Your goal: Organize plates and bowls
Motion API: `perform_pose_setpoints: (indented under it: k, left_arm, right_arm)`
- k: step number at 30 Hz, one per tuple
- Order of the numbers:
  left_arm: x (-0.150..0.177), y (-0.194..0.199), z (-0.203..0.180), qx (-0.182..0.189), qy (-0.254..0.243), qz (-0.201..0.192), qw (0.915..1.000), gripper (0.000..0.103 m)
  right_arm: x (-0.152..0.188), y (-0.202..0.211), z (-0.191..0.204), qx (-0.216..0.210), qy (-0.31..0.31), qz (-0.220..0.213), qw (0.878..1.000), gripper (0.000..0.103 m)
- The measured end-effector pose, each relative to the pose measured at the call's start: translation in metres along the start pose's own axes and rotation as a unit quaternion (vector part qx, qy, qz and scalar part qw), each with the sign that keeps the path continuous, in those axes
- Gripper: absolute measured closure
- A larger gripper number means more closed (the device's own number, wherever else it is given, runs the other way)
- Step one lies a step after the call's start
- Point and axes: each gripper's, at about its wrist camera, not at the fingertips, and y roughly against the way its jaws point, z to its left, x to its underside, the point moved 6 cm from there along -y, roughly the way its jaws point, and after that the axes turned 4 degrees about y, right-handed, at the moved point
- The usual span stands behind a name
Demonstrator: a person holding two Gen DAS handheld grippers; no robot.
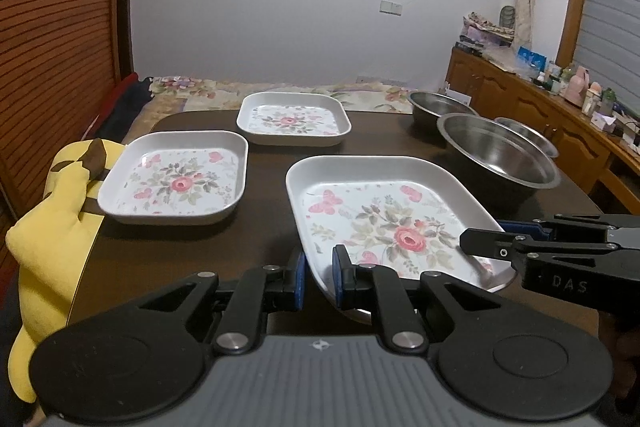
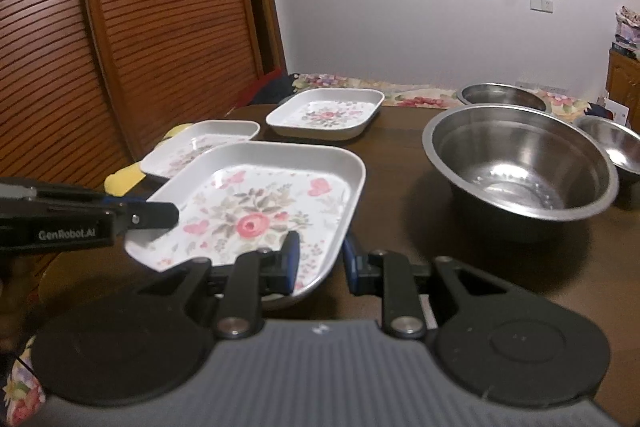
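With both sets of jaws clamped on the large white floral rectangular plate (image 1: 384, 223) at lower centre, I judge stacking barely begun: two smaller plates, three steel bowls remain.

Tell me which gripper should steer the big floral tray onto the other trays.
Left, probably. Both grippers clamp the big floral tray, but the left gripper holds the rim nearer the two smaller trays, so it can lead. The right gripper sits on the steel bowls' side.

table (image 1: 256, 247) dark brown | on it: two floral plates (image 1: 176, 179), three steel bowls (image 1: 500, 159)
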Motion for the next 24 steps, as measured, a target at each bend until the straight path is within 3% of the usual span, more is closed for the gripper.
perform_pose_setpoints:
  k: [24]
  left_arm:
    - [0.041, 0.022, -0.003, -0.007, -0.008, 0.01, 0.9999, 0.087]
  right_arm:
    - [0.034, 0.018, 0.013, 0.001, -0.007, 0.003, 1.0, 0.078]
